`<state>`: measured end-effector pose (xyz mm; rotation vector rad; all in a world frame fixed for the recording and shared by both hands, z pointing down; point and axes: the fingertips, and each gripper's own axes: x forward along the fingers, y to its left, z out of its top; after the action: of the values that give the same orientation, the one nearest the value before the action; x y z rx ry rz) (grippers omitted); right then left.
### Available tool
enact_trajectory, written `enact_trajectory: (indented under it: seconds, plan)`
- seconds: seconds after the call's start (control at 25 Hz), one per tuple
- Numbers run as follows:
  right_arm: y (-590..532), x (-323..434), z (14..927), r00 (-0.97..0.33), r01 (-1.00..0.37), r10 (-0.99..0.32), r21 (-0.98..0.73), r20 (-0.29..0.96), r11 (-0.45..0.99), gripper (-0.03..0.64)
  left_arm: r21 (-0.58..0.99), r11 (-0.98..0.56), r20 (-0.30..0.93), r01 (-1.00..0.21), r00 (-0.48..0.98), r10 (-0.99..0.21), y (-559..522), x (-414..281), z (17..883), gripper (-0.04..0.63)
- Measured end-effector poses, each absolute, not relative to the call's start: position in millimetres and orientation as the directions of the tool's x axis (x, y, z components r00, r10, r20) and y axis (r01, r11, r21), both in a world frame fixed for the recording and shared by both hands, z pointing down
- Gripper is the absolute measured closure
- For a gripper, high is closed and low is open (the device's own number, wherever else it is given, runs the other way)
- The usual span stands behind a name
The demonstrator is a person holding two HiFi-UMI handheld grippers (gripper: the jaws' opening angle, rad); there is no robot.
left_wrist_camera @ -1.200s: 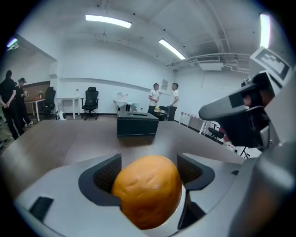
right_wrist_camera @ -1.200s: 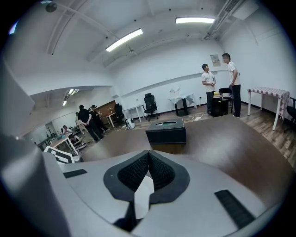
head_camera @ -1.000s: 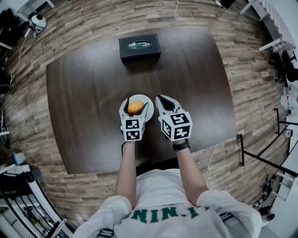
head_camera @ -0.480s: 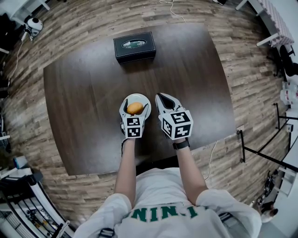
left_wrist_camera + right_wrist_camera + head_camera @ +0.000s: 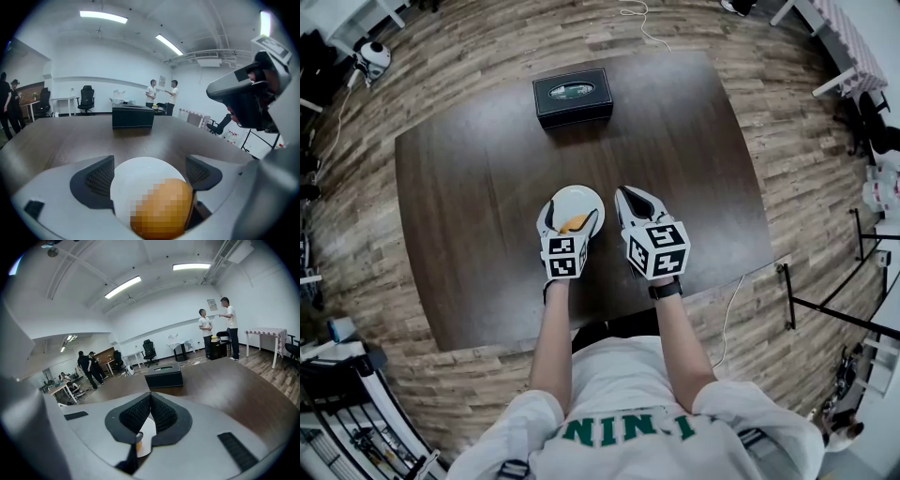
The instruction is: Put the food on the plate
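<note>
A round orange food item (image 5: pixel 572 226) (image 5: pixel 161 211) lies over the near part of a small white plate (image 5: pixel 578 200) (image 5: pixel 133 180) on the dark table (image 5: pixel 478 178). My left gripper (image 5: pixel 573 217) (image 5: pixel 150 172) straddles it with its jaws opening. The left pad stands well off the food and the food sits close by the right jaw. Just right of the plate, my right gripper (image 5: pixel 626 197) (image 5: pixel 150 401) is shut with nothing in it, its pads meeting at the tips. Through the gap below those pads, the right gripper view shows a sliver of plate (image 5: pixel 146 432).
A black rectangular box (image 5: pixel 573 96) (image 5: pixel 132 116) (image 5: pixel 163 375) stands at the far middle of the table. Wooden floor surrounds the table. People stand and office chairs and desks sit in the room beyond, far from the table.
The left jaws have spread wider around the food. The food now shows lower between them, partly hidden by the gripper. The right gripper has stayed put.
</note>
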<state>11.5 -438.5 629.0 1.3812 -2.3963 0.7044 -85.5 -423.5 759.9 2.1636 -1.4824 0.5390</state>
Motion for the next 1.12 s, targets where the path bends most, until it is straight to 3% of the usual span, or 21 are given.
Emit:
enact_trajectory:
  seconds: [0.6,0.76,0.92,1.12]
  plan:
    - [-387,20,555,-0.449,-0.893,-0.816,-0.220,0.364,0.393,0.601,0.172,-0.292,0.395,-0.941,0.338,-0.854,-376,-121,636,0.145]
    - [-370,17,521,-0.446,-0.895,-0.839,-0.174,0.312,0.411,0.601,0.149,-0.295,0.301,-0.944,0.327,-0.896,-360,-131,572,0.258]
    - [-349,14,482,-0.442,-0.896,-0.863,-0.088,0.244,0.434,0.601,0.078,-0.287,0.235,-0.955,0.297,-0.925,-343,-139,512,0.326]
    - [-326,13,449,-0.418,-0.908,-0.893,-0.098,0.169,0.407,0.603,0.063,-0.234,0.156,-0.970,0.241,-0.958,-320,-152,452,0.454]
